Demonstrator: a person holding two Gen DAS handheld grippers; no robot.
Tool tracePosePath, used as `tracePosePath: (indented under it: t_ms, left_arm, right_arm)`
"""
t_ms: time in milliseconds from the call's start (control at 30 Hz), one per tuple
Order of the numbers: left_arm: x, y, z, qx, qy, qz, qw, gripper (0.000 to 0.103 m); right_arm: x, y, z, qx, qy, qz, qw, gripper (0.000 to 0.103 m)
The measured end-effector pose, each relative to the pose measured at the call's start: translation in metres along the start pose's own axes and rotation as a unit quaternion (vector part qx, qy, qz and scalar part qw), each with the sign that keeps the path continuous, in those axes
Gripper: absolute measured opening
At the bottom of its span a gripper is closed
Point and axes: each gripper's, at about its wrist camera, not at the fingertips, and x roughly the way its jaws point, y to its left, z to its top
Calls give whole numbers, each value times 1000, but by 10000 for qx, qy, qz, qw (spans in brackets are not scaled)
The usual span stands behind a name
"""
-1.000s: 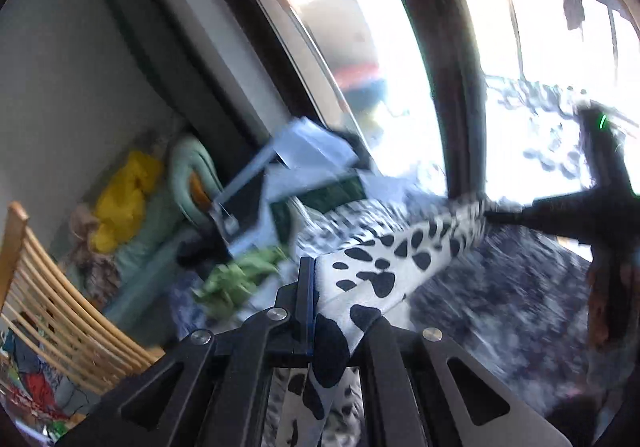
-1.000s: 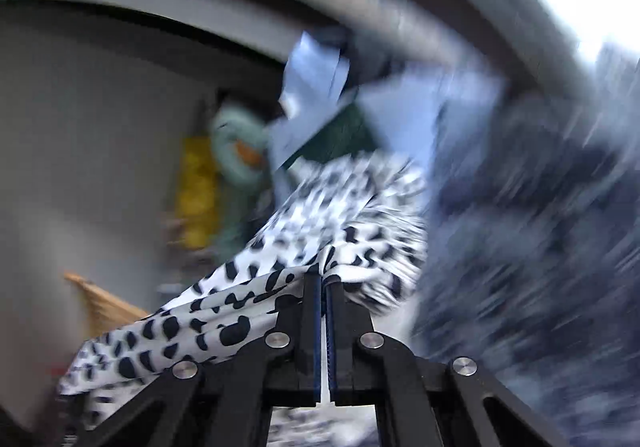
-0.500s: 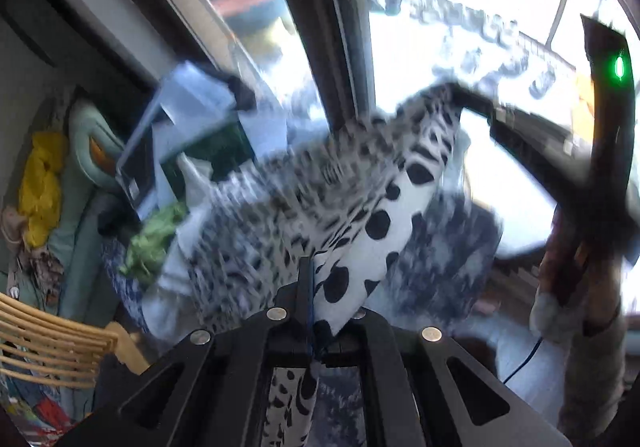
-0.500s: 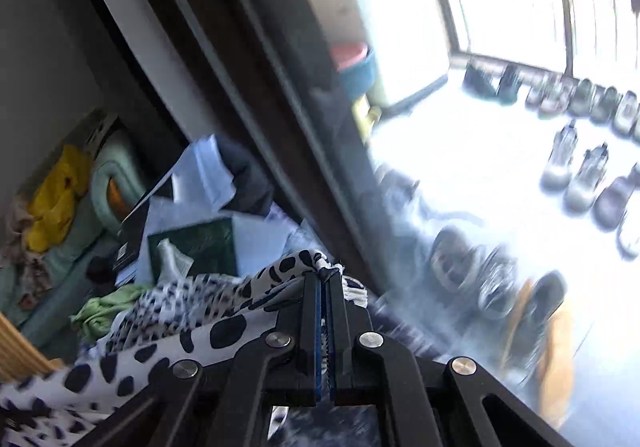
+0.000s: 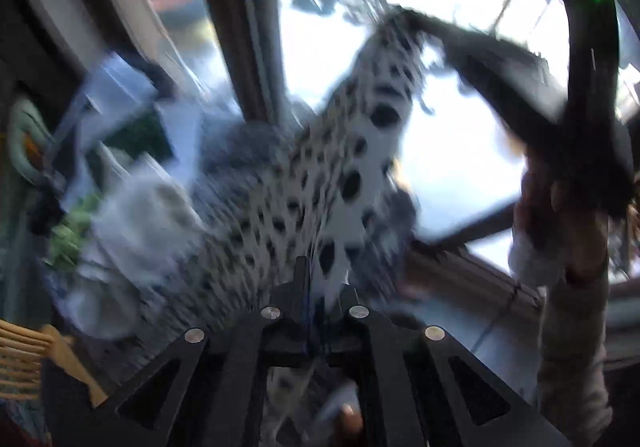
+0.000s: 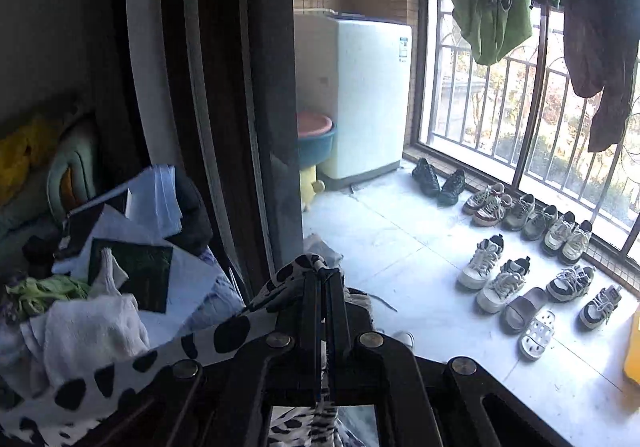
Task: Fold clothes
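Note:
A white garment with black spots (image 5: 352, 183) hangs stretched in the air between my two grippers, blurred by motion. My left gripper (image 5: 316, 271) pinches its near edge; the jaws are opening slightly with the cloth still between them. In the same view my right gripper (image 5: 404, 17) grips the far corner, up and to the right, with a person's hand (image 5: 560, 207) on its handle. The right wrist view shows the right gripper (image 6: 323, 273) shut on a bunched corner, and the spotted garment (image 6: 232, 331) trails down to the lower left.
A heap of clothes and papers (image 6: 132, 247) with a white towel (image 6: 88, 327) lies at the left. A dark door frame (image 6: 240, 127) rises in the middle. Beyond it are a washing machine (image 6: 368, 95), several shoes (image 6: 520, 247) and hanging clothes (image 6: 492, 7). A wooden chair (image 5: 24, 343) stands lower left.
Both grippers have swung from the bed side toward the balcony. The right gripper rose with its corner, so the garment now hangs higher and more stretched between them.

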Motion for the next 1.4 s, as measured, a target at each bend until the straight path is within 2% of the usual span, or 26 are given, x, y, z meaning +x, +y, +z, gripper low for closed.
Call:
tracePosePath:
  t_ms: [100,167,200,233,267,300,333,367,433,533,633,667,700,733,767,867,933,1033,1100,1167,1200,1267,1333,1400]
  left_arm:
    - [27,2,-28,-51,411,-458,9981,5]
    - [26,14,-49,-224,405,-830,9955,8]
    - [22,23,-61,-332,311,-901,9949,11]
    - [16,33,-74,-448,182,-794,9957,24]
    - [10,45,-87,-556,56,-602,9966,45]
    - [4,60,-104,-706,-81,-312,9970,56]
    - [-2,77,-124,-900,-195,-1,9958,72]
    - [-6,92,-141,-1054,-234,208,9939,75]
    - [-10,119,-182,-1388,-175,507,9889,75]
    - [-14,156,-252,-1912,57,860,9778,75]
    - [-19,176,-316,-2250,257,1262,9658,75]
    - [-20,182,-336,-2391,280,1352,9611,75]
    - [-23,187,-357,-2560,284,1409,9559,75]
    - [-27,192,-380,-2764,246,1401,9505,75]
    - [-30,197,-401,-2959,196,1335,9456,75]
    - [-32,209,-455,-3439,50,1086,9327,75]
    - [-27,216,-488,-3744,-68,845,9234,75]
    - [-8,223,-507,-3910,-210,285,9197,75]
    - [6,225,-508,-3903,-352,-134,9199,75]
    - [15,226,-504,-3889,-459,-401,9193,75]
    - [19,227,-502,-3917,-512,-506,9173,71]
    - [22,232,-504,-4103,-547,-797,9068,16]
    - [19,238,-510,-4307,-659,-1029,8942,12]
    - [6,242,-516,-4420,-830,-854,8891,10]
  right_arm:
    - [23,-5,-41,-214,397,-309,9985,1]
    - [40,-13,-68,-287,661,-535,9960,1]
    - [48,-17,-78,-296,798,-612,9945,1]
    - [57,-20,-88,-315,952,-668,9927,1]
    - [65,-23,-98,-346,1105,-693,9909,1]
    - [73,-23,-107,-391,1254,-673,9890,1]
    - [80,-22,-115,-430,1385,-653,9873,1]
    - [86,-20,-120,-456,1501,-611,9857,1]
    - [96,-14,-131,-549,1723,-542,9820,1]
    - [107,-6,-141,-862,1919,-788,9744,2]
    - [108,-7,-148,-810,2146,-807,9700,5]
    - [108,-8,-152,-769,2197,-821,9691,16]
    - [106,-9,-154,-738,2227,-850,9684,34]
    - [100,-10,-156,-739,2207,-931,9681,42]
    - [92,-9,-158,-783,2170,-1029,9676,50]
    - [74,-3,-164,-967,2166,-1133,9648,51]
    - [58,6,-168,-1009,2225,-1043,9641,52]
    - [41,22,-176,-1098,2298,-782,9638,61]
    - [33,37,-181,-1269,2322,-696,9618,61]
    - [29,50,-186,-1477,2346,-750,9579,61]
    - [27,53,-188,-1548,2366,-774,9561,61]
    - [27,55,-194,-1571,2447,-772,9537,62]
    - [29,53,-200,-1529,2548,-753,9518,62]
    - [32,42,-208,-1382,2686,-774,9501,62]
